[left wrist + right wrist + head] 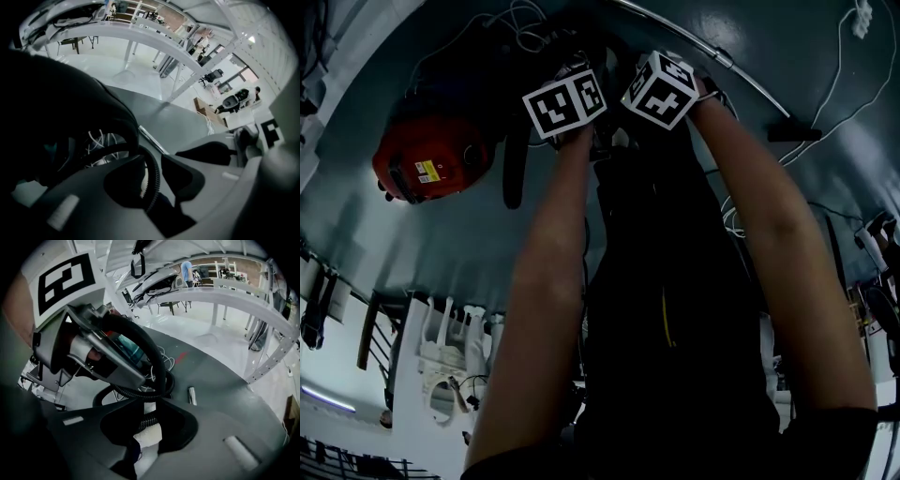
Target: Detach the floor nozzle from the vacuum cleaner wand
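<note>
The red vacuum cleaner body [431, 155] lies on the dark floor at the left. Its black ribbed hose [152, 180] runs between the jaws of my left gripper [149, 187]; a pale sliver shows beside the hose, so the pads stand off it. My right gripper [149, 430] is close beside the left. It is open around the same hose [148, 420], above a white patch [149, 438]. In the head view both marker cubes [565, 101] sit side by side and hide the jaws. A silver wand [712, 56] lies beyond them. I cannot make out the floor nozzle.
White cables [839, 84] trail over the floor at the right, and a small black part [794, 134] lies at the wand's end. A short silver tube end [192, 396] rests near the hose loop. White table frames [234, 296] and racks [450, 356] ring the area.
</note>
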### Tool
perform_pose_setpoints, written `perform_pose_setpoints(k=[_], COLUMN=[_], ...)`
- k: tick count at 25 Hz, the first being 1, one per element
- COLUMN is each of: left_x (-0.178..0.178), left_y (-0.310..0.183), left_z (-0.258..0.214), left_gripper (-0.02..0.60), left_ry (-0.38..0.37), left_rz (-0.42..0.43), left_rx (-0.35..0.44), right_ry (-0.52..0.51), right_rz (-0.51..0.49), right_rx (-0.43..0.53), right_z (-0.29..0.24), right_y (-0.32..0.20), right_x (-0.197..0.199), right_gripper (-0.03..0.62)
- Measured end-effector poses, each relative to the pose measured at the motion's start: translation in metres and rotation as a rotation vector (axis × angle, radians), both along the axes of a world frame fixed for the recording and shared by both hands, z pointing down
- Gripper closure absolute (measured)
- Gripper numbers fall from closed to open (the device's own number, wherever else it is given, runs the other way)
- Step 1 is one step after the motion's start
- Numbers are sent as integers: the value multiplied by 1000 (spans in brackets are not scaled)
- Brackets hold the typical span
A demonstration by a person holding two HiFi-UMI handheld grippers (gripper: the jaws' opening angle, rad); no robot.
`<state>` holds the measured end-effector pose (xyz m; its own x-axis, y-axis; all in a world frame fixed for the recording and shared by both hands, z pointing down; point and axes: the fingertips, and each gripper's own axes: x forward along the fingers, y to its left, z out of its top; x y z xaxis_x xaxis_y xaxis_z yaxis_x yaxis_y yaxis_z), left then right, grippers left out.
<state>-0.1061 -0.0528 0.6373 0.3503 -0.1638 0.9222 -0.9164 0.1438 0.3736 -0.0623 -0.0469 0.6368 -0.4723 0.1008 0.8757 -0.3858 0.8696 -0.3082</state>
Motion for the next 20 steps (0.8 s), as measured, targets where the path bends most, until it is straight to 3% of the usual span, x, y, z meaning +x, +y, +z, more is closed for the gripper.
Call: perform_pose_setpoints(k=[4,10,15,20], left_x=[18,55,55,45], left_y=[-9,-58,-79,-80], left_z=[-12,-64,-83,-92], left_gripper=[563,572,572,572], left_ry=[25,139,122,68], left_rz=[71,170,155,189], left_rx=[80,389,417,391], right_ry=[12,16,17,11], right_rz=[52,173,240,279], right_rx=[32,86,85,85], right_z=[-1,-11,-29,-50], right_y=[-7,-32,-43,-48], right_x=[9,22,28,32], right_gripper=[527,568,585,595])
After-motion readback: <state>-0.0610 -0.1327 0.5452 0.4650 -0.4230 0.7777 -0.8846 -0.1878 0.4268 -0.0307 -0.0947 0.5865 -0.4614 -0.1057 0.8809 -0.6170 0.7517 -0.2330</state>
